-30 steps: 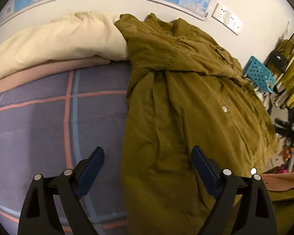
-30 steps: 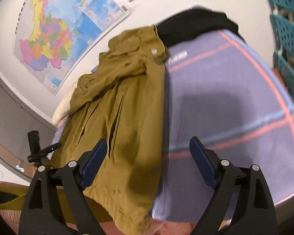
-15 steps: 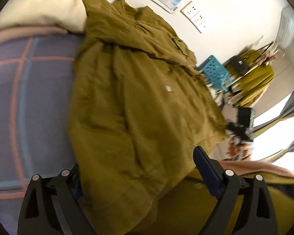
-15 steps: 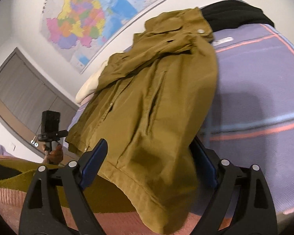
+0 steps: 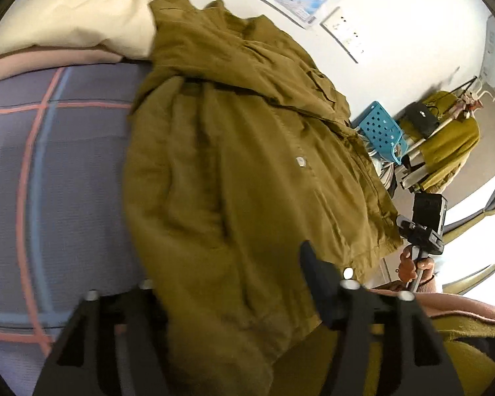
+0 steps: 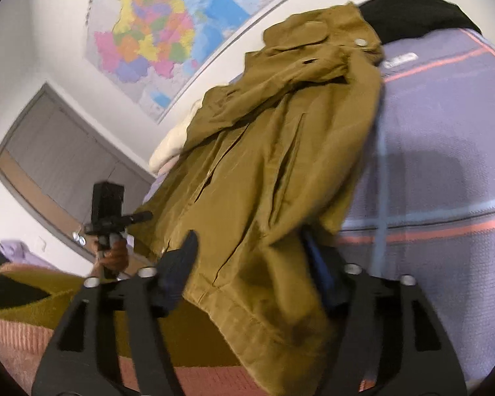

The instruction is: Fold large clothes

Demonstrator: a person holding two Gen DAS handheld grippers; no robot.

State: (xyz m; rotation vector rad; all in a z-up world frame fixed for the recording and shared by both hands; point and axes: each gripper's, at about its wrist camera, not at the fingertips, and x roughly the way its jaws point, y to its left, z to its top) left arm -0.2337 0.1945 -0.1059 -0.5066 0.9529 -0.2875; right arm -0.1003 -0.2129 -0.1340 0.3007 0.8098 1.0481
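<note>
At the near edge of the bed (image 5: 49, 171), each hand-held gripper straddles a bottom corner of the olive jacket (image 5: 247, 171). The left hand-held gripper (image 5: 227, 300) and right hand-held gripper (image 6: 250, 274) have cloth between their fingers; whether they pinch it, I cannot tell. Judged best: grip both layers, lift evenly, carry the hem toward the far collar by the cream duvet (image 5: 82, 16).

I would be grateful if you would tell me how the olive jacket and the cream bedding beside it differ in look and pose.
The olive jacket is dark green-brown; the cream bedding is pale. The jacket stretches down the plaid bedspread with its hem between the jaws of the left gripper and the right gripper; the bedding is bunched at the far end, untouched. Both are soft, rumpled fabric on the bed.
</note>
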